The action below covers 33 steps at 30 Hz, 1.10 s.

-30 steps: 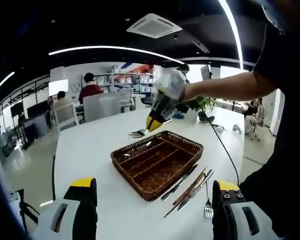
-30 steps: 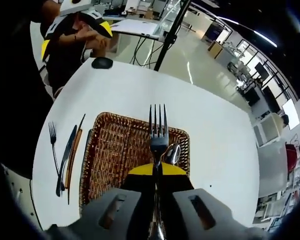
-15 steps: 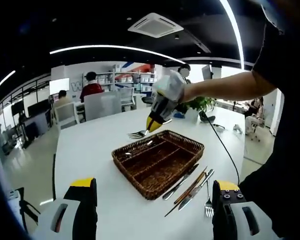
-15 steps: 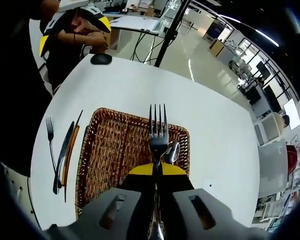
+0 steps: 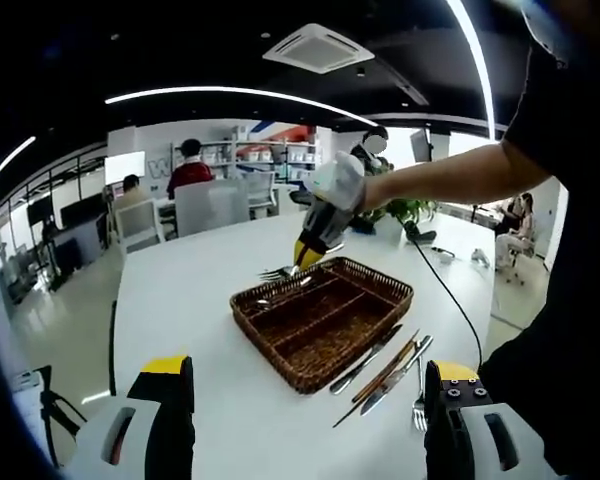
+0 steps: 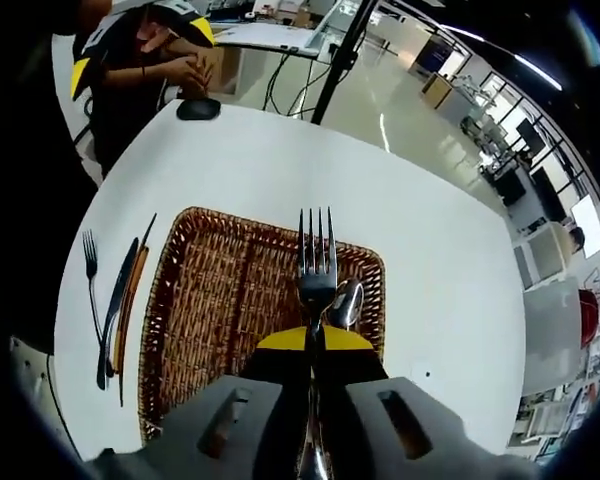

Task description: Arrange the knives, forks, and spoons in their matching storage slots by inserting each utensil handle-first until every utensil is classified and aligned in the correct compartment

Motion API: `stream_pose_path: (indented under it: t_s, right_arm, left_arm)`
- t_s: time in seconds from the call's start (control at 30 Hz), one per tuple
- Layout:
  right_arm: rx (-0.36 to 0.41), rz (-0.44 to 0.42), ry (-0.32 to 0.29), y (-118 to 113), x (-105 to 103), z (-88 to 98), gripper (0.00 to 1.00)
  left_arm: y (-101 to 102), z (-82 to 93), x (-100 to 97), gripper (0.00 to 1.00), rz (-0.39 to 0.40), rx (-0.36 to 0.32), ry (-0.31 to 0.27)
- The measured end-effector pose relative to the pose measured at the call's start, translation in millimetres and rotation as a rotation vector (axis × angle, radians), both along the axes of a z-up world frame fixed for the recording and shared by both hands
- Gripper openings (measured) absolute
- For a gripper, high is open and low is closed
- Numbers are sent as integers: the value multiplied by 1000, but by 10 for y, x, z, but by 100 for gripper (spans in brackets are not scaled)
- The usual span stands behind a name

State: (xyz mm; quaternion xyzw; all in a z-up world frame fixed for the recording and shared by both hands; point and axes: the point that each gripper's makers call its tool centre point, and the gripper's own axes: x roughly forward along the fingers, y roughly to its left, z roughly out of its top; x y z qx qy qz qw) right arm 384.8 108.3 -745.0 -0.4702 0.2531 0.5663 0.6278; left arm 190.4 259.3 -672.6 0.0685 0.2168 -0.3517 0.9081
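Note:
My right gripper (image 6: 314,338) is shut on a silver fork (image 6: 316,262), tines pointing away, held over the brown wicker tray (image 6: 180,300). A spoon (image 6: 345,303) lies in the tray just right of the fork. In the left gripper view, the right gripper (image 5: 315,245) holds the fork (image 5: 276,272) above the far end of the tray (image 5: 380,325). Another fork (image 5: 417,405), a knife (image 5: 363,360) and a brown-handled piece (image 5: 383,370) lie on the white table by the tray's near right side. My left gripper (image 5: 308,368) is open, holding nothing, low in front of the tray.
A cable (image 5: 450,300) runs across the round white table (image 5: 180,300). A black mouse-like object (image 6: 198,108) sits near the table edge by the person's hands (image 6: 180,70). Chairs and seated people (image 5: 190,170) are beyond the far side.
The right gripper with the fork has come a little lower over the tray's far end. Both views shifted slightly; the left gripper stays open.

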Motion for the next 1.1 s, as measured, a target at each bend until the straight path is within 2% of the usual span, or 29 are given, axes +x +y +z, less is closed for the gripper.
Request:
stream_pose_path:
  t_s: [0.47, 1.1]
  right_arm:
    - [-12, -12, 25, -27, 28, -229, 0]
    - [-31, -49, 57, -45, 77, -649, 0]
  left_arm:
    - [1, -9, 36, 100, 12, -6, -3]
    - [101, -33, -21, 100, 53, 1, 6]
